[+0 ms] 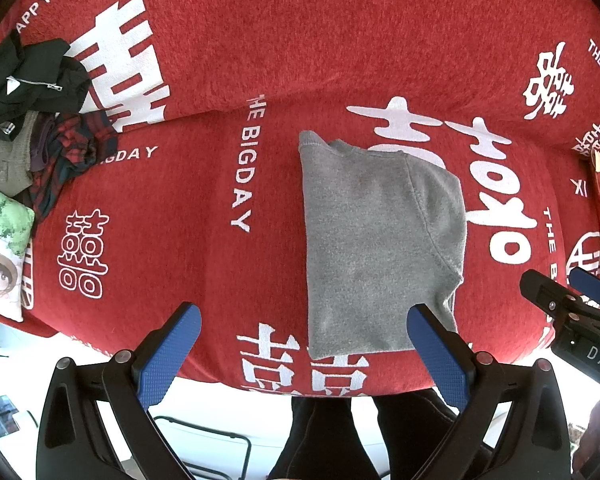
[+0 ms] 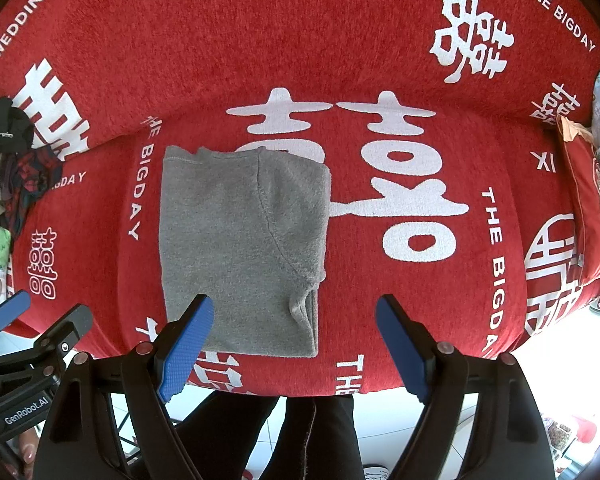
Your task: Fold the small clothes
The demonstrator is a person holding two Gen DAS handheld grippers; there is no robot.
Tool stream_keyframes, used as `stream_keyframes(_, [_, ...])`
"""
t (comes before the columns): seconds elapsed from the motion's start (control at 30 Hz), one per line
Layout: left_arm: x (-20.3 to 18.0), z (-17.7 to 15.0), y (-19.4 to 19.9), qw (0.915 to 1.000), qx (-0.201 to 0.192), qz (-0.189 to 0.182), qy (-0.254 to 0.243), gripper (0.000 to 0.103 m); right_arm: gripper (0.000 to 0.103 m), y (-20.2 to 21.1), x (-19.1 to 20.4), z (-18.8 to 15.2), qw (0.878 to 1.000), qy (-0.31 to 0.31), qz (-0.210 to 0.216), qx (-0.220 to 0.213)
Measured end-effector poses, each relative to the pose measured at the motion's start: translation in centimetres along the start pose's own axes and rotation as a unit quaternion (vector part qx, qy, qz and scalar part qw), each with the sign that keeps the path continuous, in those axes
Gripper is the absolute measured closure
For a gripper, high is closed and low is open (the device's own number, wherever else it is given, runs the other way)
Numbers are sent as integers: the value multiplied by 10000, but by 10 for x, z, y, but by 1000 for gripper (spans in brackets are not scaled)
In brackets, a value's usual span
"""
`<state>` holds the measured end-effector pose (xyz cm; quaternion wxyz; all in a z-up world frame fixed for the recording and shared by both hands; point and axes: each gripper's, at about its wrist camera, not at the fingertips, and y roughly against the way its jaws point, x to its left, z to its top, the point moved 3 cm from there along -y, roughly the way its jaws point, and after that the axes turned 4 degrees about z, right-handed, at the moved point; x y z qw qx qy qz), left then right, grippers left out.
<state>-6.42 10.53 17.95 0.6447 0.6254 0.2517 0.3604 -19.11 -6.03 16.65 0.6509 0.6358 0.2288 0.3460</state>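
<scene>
Jaws wide above gray garment (image 2: 240, 248) near sofa cover (image 2: 420, 320) edge

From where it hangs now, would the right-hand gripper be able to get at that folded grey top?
Probably yes. The right gripper hangs open above the near edge of the grey top, which lies bare on the red cover, with nothing between them.

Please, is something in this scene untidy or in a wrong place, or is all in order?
The grey garment lies folded flat and neat on the red cover, both grippers open above it. The only untidy spot is the heap of dark and plaid clothes bunched at the far left edge, apparently unfolded. Nothing looks spilled or damaged.
</scene>
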Motion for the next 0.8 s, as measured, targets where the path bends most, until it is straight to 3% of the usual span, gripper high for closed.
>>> stream_keyframes(0.8, [-2,3,4,9997,-187,140,-92,0,17,0,1,-3,10000,-13,-8,11])
